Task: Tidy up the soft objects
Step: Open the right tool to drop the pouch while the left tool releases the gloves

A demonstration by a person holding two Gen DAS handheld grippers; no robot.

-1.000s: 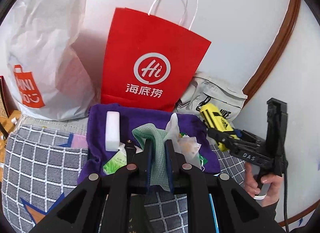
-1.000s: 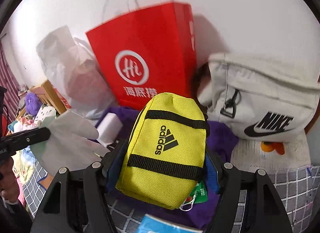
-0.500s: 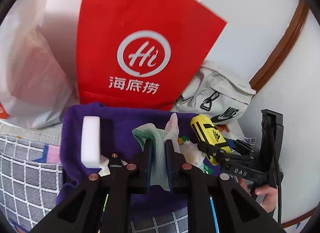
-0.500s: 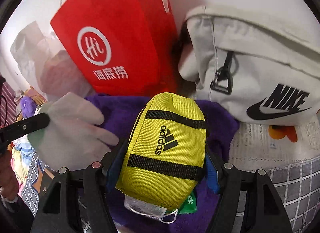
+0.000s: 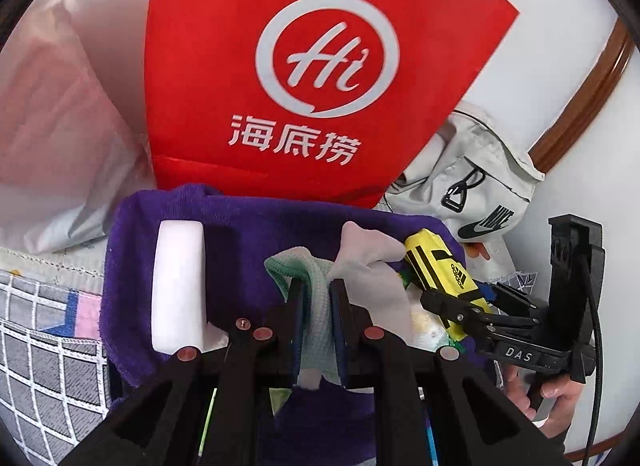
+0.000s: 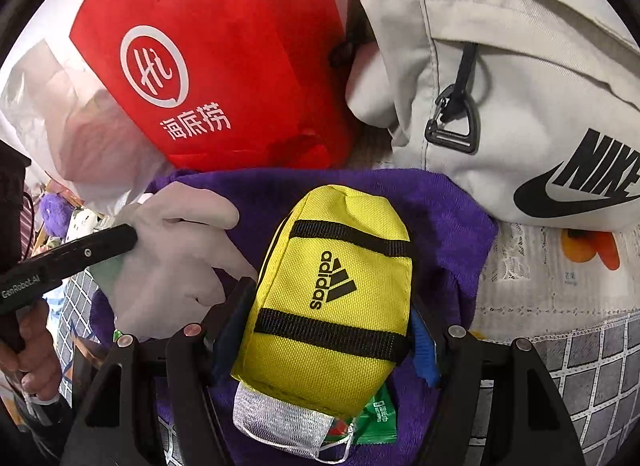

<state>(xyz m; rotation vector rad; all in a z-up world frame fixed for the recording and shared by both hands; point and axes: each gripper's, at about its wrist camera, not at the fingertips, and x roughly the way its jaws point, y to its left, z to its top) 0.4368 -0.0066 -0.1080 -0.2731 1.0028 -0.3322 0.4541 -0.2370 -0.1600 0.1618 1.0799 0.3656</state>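
Left gripper pinches green cloth and pale glove over purple towel; right gripper clamps yellow Adidas pouch above towel's right half; glove's loose, could slip

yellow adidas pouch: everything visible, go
The yellow pouch is small, of woven nylon-like fabric, with two black webbing bands and a black adidas logo across its face. It looks stuffed and closed. The right gripper is clamped on its sides, holding it over the purple towel, above a mask and a green packet.
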